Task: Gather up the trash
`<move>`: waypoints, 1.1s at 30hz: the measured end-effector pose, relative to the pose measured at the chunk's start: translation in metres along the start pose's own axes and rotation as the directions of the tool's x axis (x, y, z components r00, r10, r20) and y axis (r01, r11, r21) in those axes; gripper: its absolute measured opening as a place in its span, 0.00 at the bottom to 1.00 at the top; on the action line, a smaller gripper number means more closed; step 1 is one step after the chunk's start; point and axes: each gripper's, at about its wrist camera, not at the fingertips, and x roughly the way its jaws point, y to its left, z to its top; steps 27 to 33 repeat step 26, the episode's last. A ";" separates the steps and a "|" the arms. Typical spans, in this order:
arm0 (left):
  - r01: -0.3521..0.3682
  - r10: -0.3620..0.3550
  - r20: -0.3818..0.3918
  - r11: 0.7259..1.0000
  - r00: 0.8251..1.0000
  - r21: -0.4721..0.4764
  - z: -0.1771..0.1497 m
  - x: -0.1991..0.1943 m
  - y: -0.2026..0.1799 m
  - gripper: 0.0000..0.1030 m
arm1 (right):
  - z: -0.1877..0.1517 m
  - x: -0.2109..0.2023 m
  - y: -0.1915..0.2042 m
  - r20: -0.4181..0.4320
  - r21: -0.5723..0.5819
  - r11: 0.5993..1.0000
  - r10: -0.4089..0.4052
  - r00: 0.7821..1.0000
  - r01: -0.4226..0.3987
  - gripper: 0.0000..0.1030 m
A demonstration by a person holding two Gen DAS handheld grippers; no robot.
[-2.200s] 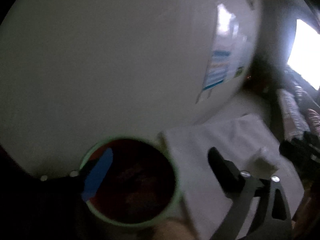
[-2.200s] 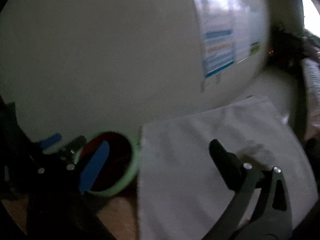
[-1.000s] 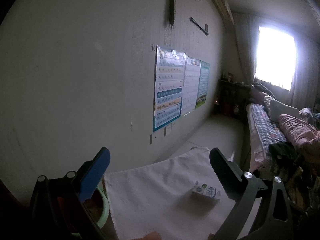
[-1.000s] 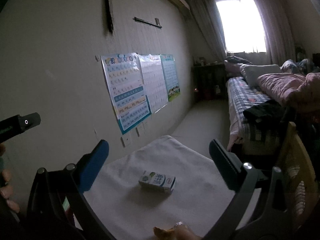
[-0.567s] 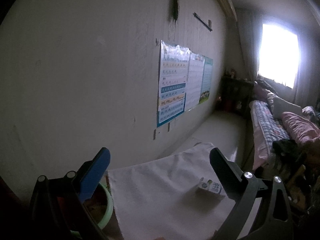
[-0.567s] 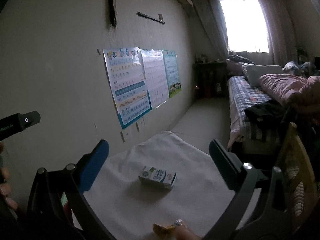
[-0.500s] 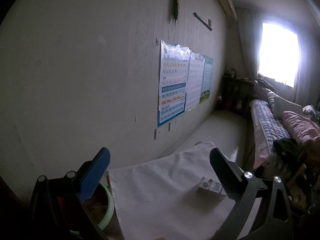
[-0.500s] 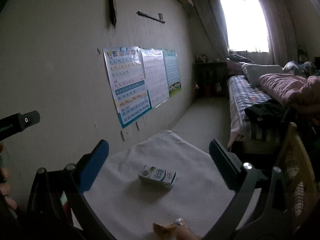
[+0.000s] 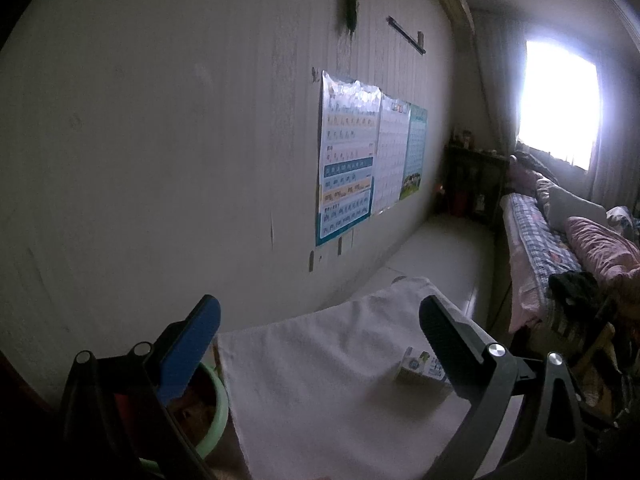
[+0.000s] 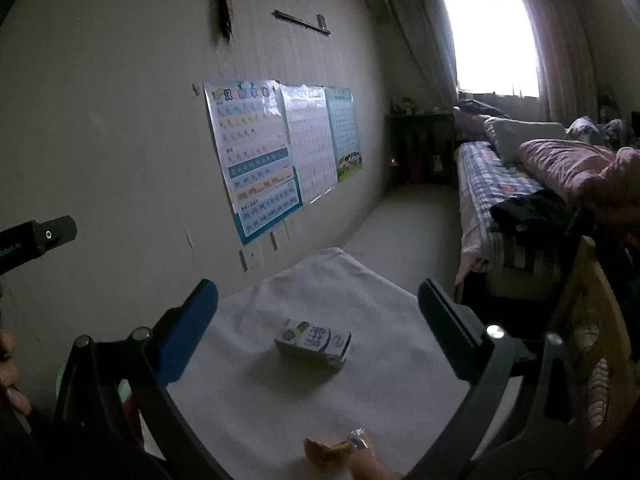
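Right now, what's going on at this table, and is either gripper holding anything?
A person is holding both grippers above a table draped in a white cloth, and neither one has anything. The left gripper and right gripper are both open and clear of the cloth. A small carton lies on its side mid-cloth, and an orange wrapper sits at the near edge. A green bin stands at the cloth's left. Nothing is picked up yet.
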 end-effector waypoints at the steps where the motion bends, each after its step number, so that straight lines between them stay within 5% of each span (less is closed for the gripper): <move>1: 0.000 0.000 -0.002 1.000 1.000 0.000 0.000 0.001 0.000 0.92 | 0.000 0.001 0.000 -0.002 0.000 1.000 -0.001 1.000 0.001 0.96; 18: 0.046 -0.045 -0.075 0.999 0.996 0.017 -0.014 0.024 -0.011 0.92 | -0.014 0.020 -0.005 -0.065 0.003 1.000 -0.013 0.998 0.013 0.96; 23: 0.070 -0.070 -0.296 0.997 0.953 -0.009 -0.067 0.098 -0.017 0.92 | -0.040 0.069 -0.033 -0.209 0.060 0.995 -0.066 0.976 0.080 0.96; 26: 0.039 -0.009 -0.390 0.997 0.921 0.068 -0.107 0.151 -0.031 0.92 | -0.065 0.121 -0.060 -0.327 0.044 0.978 -0.181 0.928 0.206 0.96; 33: 0.039 -0.009 -0.390 0.997 0.921 0.068 -0.107 0.151 -0.031 0.92 | -0.065 0.121 -0.060 -0.327 0.044 0.978 -0.181 0.928 0.206 0.96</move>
